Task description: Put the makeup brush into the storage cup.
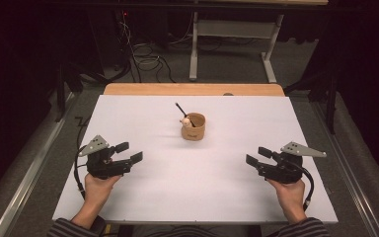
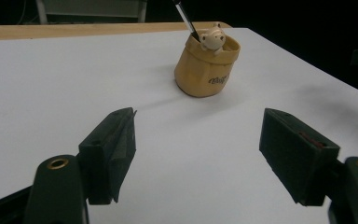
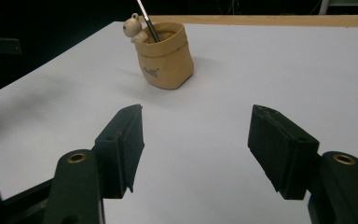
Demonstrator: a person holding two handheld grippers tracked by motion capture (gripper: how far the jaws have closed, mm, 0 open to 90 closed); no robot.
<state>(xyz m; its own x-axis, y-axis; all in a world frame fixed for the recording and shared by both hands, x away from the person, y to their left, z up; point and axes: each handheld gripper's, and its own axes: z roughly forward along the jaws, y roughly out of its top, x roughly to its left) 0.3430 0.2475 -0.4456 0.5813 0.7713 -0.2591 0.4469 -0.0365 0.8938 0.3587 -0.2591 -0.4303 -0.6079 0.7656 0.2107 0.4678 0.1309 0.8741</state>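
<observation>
A: Nearest, 2 grippers low over the white table (image 1: pixel 143 197). Left gripper (image 1: pixel 129 152) at the near left, jaws wide apart, nothing between them. Right gripper (image 1: pixel 258 155) at the near right, likewise gaping and empty.

B: Same from the left gripper view: left gripper (image 2: pixel 198 135) spread over bare table (image 2: pixel 51 84), no contact with anything. Right gripper (image 3: pixel 196 130) too, pads clear.

A: Farther on, well apart from both, between them and past the middle: tan cup (image 1: pixel 193 127), upright. Small bear figure (image 1: pixel 184 120) perched at the rim, dark pen (image 1: pixel 183 112) leaning out toward the far left.

B: Confirmed: cup (image 2: pixel 207 67), bear (image 2: pixel 211 38) peeking over the lip, pen (image 2: pixel 185 18) slanting up behind it. Looks like soft rubber or leather, sack-shaped, wider at the base.

A: Probably light, and easily tipped by a sideways nudge. Walls likely to give under a hard squeeze.

B: Best taken at the mid-wall, across the body below the rim, away from the bear. For the pen alone: thin, stiff, smooth, so pinch the shaft above the rim and lift straight along its slant.

A: Beyond the cup, wooden edge (image 1: pixel 192 89), then dark floor with cables.
</observation>
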